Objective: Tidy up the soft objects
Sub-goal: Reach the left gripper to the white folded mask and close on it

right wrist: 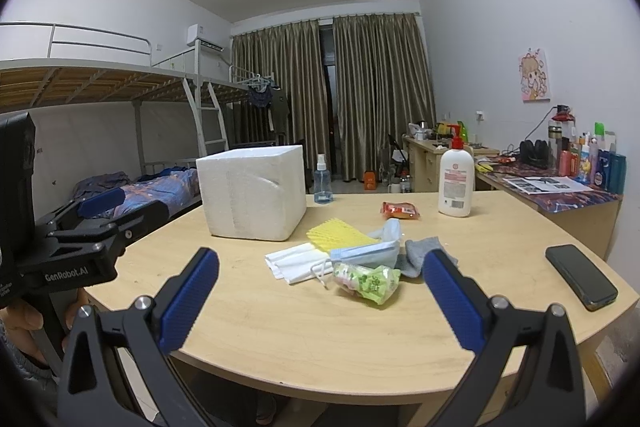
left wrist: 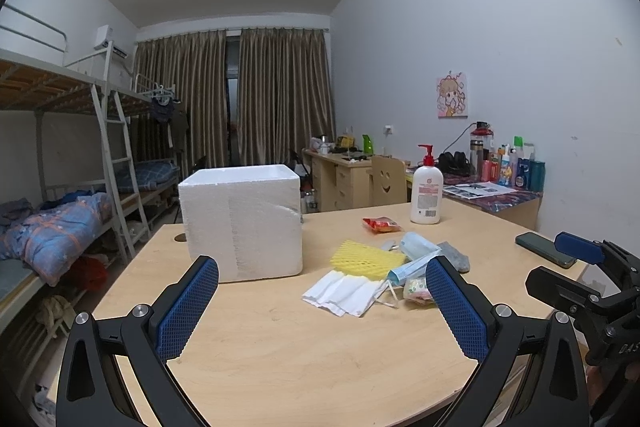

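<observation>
A white foam box stands on the wooden table. Right of it lies a pile of soft things: a yellow foam net, a white mask, a blue mask, a grey sock and a green packet. A red packet lies further back. My left gripper and right gripper are both open and empty, held short of the pile.
A lotion pump bottle stands at the back of the table, a small spray bottle behind the box. A dark phone lies at the right. Bunk beds stand left, cluttered desks right.
</observation>
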`<state>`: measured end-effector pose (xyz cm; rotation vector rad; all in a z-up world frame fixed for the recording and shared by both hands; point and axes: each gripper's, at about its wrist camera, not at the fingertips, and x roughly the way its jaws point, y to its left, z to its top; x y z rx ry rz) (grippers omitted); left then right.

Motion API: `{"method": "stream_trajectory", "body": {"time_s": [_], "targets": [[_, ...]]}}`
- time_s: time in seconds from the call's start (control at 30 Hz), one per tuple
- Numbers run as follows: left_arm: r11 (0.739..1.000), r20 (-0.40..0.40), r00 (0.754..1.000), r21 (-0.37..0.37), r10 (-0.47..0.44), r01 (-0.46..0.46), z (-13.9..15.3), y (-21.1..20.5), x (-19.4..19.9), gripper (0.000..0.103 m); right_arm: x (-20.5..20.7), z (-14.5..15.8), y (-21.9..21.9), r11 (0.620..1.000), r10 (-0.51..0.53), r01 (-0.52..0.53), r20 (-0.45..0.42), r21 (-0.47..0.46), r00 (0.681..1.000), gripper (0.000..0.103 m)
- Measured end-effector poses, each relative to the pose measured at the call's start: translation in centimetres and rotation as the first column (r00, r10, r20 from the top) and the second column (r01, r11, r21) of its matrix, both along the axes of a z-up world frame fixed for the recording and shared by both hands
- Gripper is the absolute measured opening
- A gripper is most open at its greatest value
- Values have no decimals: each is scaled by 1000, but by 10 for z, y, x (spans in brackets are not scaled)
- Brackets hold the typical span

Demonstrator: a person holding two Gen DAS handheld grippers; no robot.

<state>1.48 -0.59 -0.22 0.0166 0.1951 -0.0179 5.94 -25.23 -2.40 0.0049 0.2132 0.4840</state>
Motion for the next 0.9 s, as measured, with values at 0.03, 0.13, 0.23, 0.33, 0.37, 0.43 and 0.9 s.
{"method": "stream_trajectory", "body": {"time_s": [0.03, 0.13, 0.23, 0.33, 0.37, 0.43, 0.9], "targets": [[1000, -1, 1000, 0, -1, 1, 0, 0, 2, 103, 1, 0, 0, 1000, -2, 2, -1, -1, 1000, 103], [1000, -12, 1000, 1, -12, 12, -1, 0, 11, 103, 8, -2, -1, 1000, -3, 3, -22, 3, 1000, 103], [1000, -28, 999, 10, -29, 29, -3, -3, 21, 103, 17, -5, -2, 1000, -1, 1, -36, 1, 999, 103], [999, -54, 998, 13, -41, 42, -7, -5, 33, 103, 28, -9, -3, 1000, 3, -3, -59, 3, 998, 103], [999, -64, 997, 12, -45, 46, -9, -6, 37, 103, 32, -11, -1, 1000, 1, -1, -68, -5, 998, 103], [999, -86, 995, 11, -50, 52, -12, -7, 46, 103, 39, -14, 1, 1000, -8, 7, -80, -15, 997, 103], [994, -248, 963, 0, -104, 108, -27, -10, 113, 103, 84, -31, -3, 1000, -5, 3, -178, -12, 984, 103]]}}
